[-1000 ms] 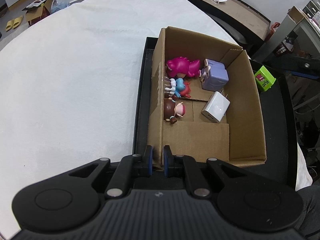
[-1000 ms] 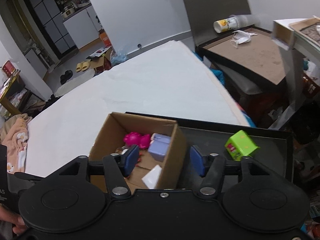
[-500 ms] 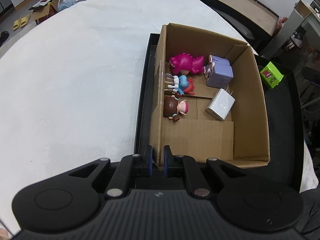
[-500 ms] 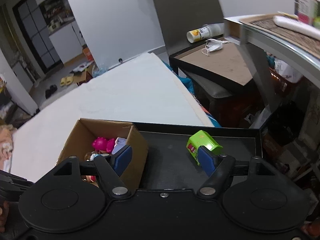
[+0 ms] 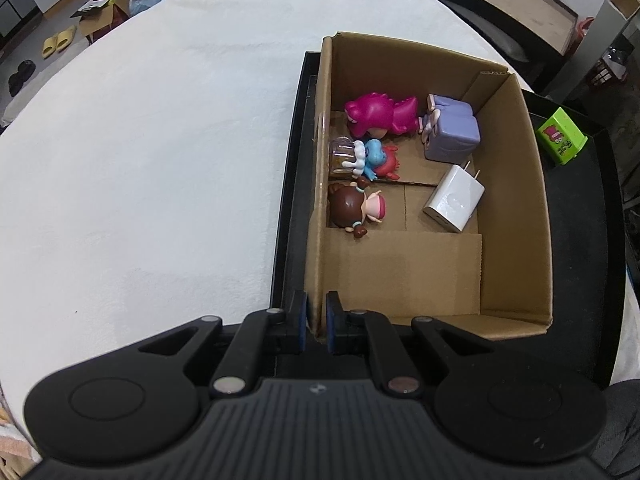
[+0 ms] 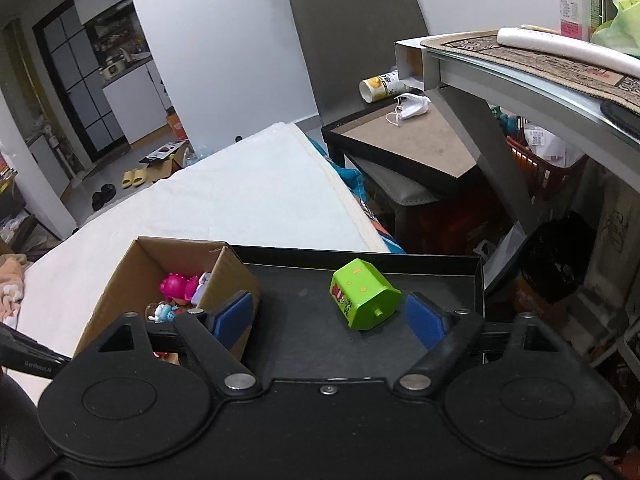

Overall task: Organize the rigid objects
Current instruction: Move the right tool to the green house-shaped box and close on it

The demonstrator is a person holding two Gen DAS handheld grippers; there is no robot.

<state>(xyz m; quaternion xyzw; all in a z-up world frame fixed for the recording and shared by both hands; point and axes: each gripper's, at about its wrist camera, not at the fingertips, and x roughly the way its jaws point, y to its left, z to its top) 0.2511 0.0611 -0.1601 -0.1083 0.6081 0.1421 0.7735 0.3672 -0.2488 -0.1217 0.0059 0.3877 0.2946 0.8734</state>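
Observation:
A cardboard box (image 5: 516, 200) stands on a black tray (image 5: 580, 264). It holds a pink dinosaur toy (image 5: 378, 114), a purple block toy (image 5: 450, 134), a blue and red figure (image 5: 374, 158), a brown-haired doll (image 5: 354, 210) and a white charger (image 5: 454, 198). My left gripper (image 5: 316, 322) is shut on the box's near left wall. A green house-shaped toy (image 6: 362, 294) lies on the tray (image 6: 304, 320) to the right of the box (image 6: 132, 280); it also shows in the left wrist view (image 5: 560, 136). My right gripper (image 6: 332, 316) is open, the green toy between its fingers.
The tray rests on a white bed (image 5: 140, 140). Beyond it stand a low brown-topped table (image 6: 408, 136) with a can and a mask, a grey chair (image 6: 352, 36) and a glass desk (image 6: 520, 76) on the right.
My right gripper has swung right from over the box and down toward the green toy, its fingers spreading wider. My left gripper keeps its hold on the box wall.

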